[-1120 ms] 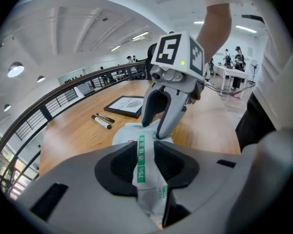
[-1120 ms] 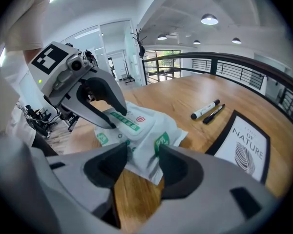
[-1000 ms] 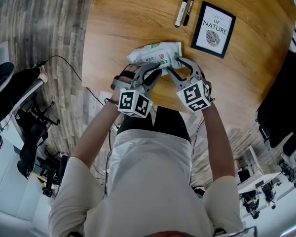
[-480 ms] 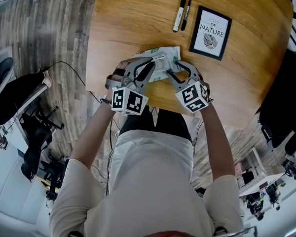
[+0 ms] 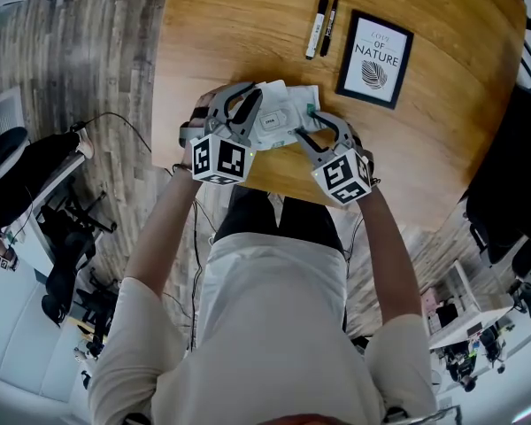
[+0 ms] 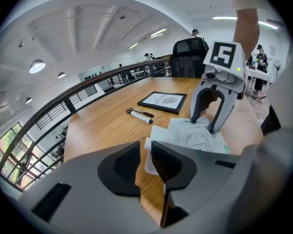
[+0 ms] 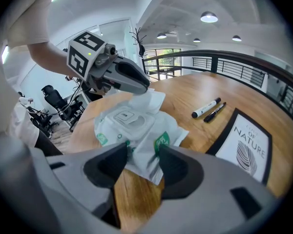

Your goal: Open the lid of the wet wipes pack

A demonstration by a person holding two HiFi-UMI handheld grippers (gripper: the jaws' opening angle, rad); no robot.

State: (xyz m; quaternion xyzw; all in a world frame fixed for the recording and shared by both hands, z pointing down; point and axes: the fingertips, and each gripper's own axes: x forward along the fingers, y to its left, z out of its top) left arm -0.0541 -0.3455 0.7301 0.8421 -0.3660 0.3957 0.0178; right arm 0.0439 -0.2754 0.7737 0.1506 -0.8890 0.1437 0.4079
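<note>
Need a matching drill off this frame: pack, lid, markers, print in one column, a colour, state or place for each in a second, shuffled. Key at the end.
Column 1
1. pack
2. lid
3. markers
4. print

Column 2
A. black frame around it
B. shut, lying flat
C. white film with green marks
D. side by side, one white, one black

Pairs: 1-C, 2-B, 3-D, 4-A
</note>
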